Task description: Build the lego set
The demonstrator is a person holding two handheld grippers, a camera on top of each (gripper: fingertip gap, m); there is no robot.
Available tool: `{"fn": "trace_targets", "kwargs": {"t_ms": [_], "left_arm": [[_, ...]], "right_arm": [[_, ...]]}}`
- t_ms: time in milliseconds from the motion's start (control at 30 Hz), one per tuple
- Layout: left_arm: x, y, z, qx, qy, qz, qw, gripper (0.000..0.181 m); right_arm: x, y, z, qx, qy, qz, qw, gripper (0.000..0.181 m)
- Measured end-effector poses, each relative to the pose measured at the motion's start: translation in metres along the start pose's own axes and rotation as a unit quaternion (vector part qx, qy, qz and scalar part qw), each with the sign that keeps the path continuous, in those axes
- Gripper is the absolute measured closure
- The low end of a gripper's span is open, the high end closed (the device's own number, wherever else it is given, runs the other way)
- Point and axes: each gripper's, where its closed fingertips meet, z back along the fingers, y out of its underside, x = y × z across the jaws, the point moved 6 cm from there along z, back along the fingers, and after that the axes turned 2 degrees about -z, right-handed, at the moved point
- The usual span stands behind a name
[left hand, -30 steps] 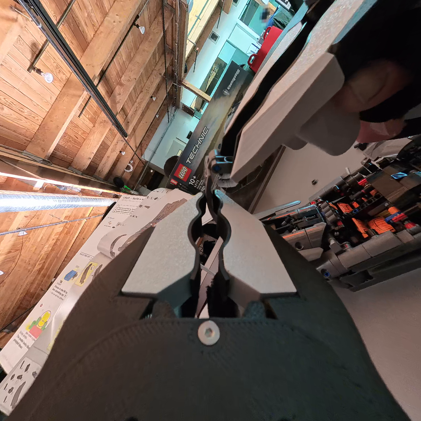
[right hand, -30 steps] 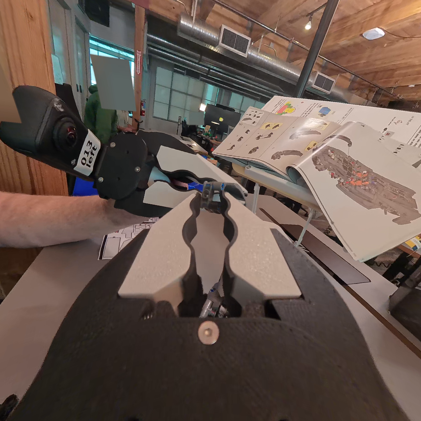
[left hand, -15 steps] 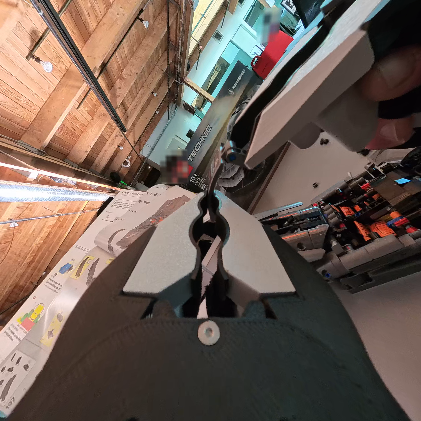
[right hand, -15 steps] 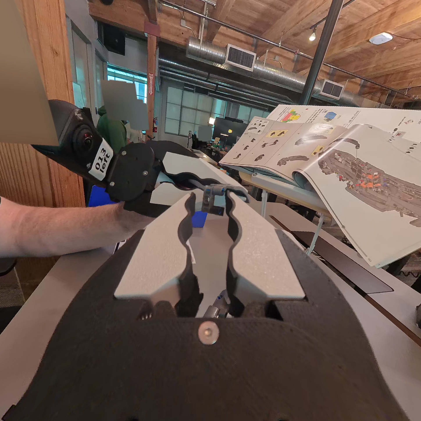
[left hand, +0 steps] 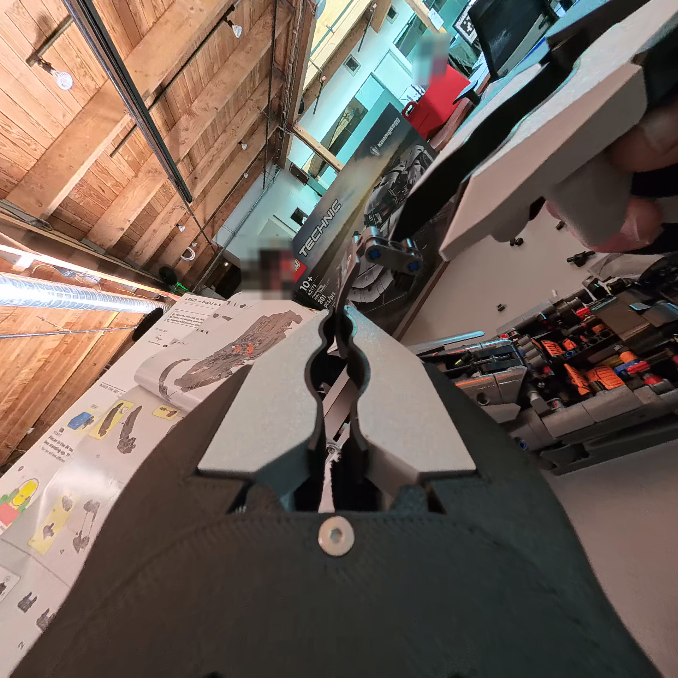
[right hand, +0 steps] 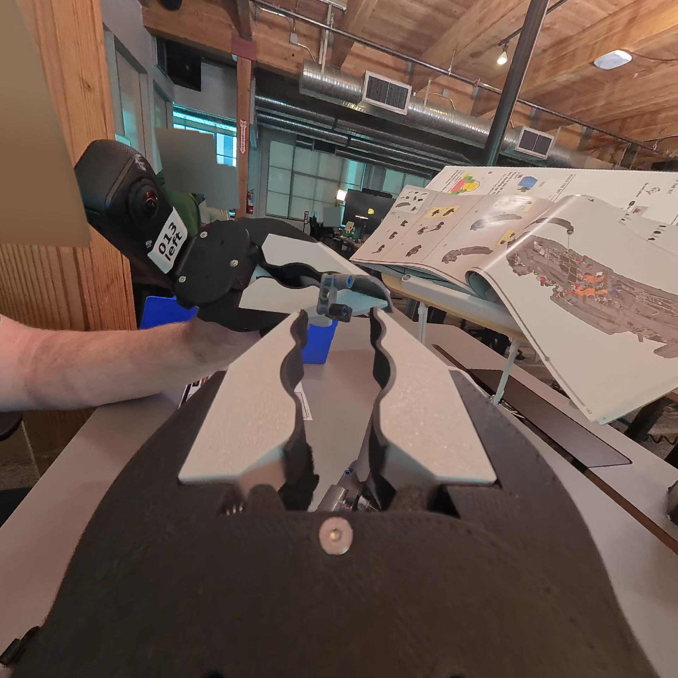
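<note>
My left gripper [left hand: 339, 315] is shut on a thin dark grey Lego panel [left hand: 344, 293], held up in the air. A small grey connector with blue pins [left hand: 390, 253] sits at the panel's far end. In the right wrist view the same connector [right hand: 332, 293] hangs just beyond my right gripper [right hand: 337, 319], which is open and empty, its tips on either side below the connector. A grey finger [left hand: 550, 154] of the right gripper shows at the upper right of the left wrist view. The partly built dark car model [left hand: 587, 374] with orange parts lies on the table to the right.
An open instruction booklet [right hand: 513, 264] rests on a tilted stand at the right, also in the left wrist view [left hand: 176, 374]. The set's box [left hand: 367, 220] stands behind. A blue bin [right hand: 319, 345] sits on the grey table [right hand: 550, 495]. A person's forearm [right hand: 91, 363] reaches in from the left. Spacing between my two grippers at the tips: around 5 centimetres. Both grippers' tips are roughly 20 centimetres from the partly built dark car model [left hand: 587, 374].
My right gripper has opened, let go of the connector and drawn back a little. My left gripper stays shut on the panel, with the connector now on its end.
</note>
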Motion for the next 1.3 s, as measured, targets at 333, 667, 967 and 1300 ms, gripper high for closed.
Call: {"fn": "trace_targets", "kwargs": {"t_ms": [333,667,967,1300], "left_arm": [[-0.0025,-0.0021,-0.0002,-0.004,0.009,0.005,1.0,0.181],[-0.0045,-0.0051,0.0,-0.012,0.019,0.015,1.0,0.181],[-0.0036,-0.0048,0.0001,-0.016,0.023,0.028,0.999,0.181],[-0.0082,-0.0066,-0.0011,-0.02,0.035,0.026,0.999,0.181]], "right_arm": [[0.0031,0.0047,-0.0045,0.017,-0.007,0.013,1.0,0.149],[0.0058,0.0076,-0.006,0.03,-0.008,0.029,0.999,0.164],[0.0048,0.0088,-0.0074,0.036,0.006,0.036,0.999,0.159],[0.007,0.0072,-0.0082,0.036,0.011,0.05,0.998,0.164]]}}
